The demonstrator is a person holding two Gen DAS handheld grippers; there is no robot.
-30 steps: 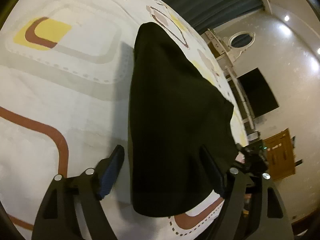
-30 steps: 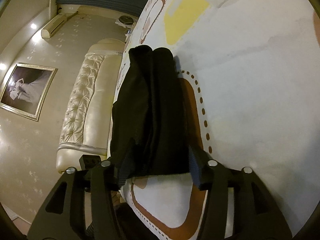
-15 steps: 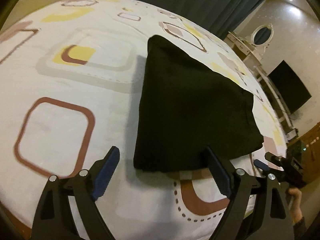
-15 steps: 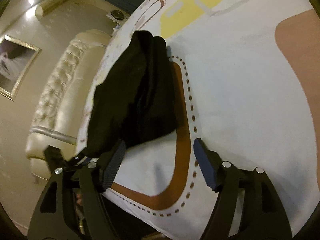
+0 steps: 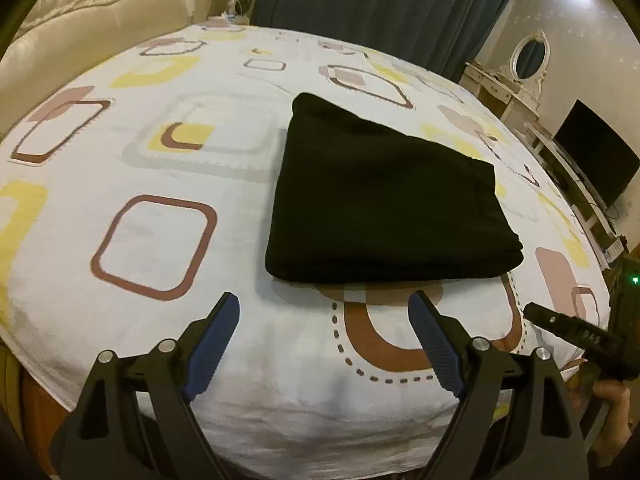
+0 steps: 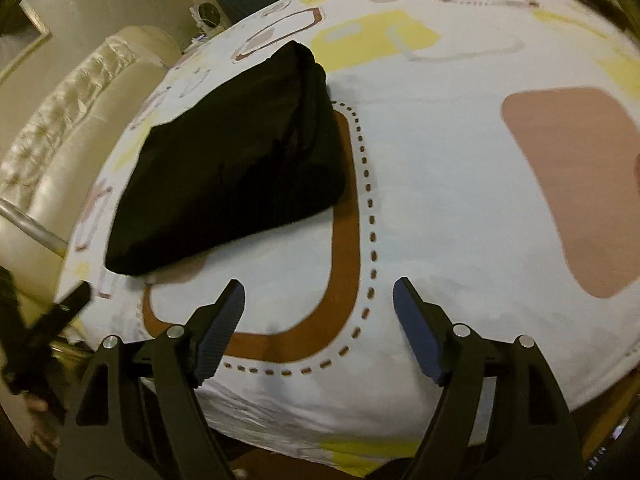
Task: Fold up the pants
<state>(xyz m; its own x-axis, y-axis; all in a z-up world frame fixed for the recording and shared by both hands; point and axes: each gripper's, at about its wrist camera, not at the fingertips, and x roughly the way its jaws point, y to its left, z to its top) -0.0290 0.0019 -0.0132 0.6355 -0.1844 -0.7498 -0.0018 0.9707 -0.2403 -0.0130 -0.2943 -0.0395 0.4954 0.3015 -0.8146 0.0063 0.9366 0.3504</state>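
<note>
Black pants [image 5: 384, 200] lie folded in a compact stack mid-bed on the patterned sheet [image 5: 120, 160], looks finished. Left gripper [image 5: 324, 344] and right gripper [image 6: 318, 320] both spread, empty, hovering near side, clear of the fabric.

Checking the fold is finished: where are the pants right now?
The folded black pants lie on the patterned bedsheet, ahead of both open grippers, partly covering a brown rounded-square print.
</note>
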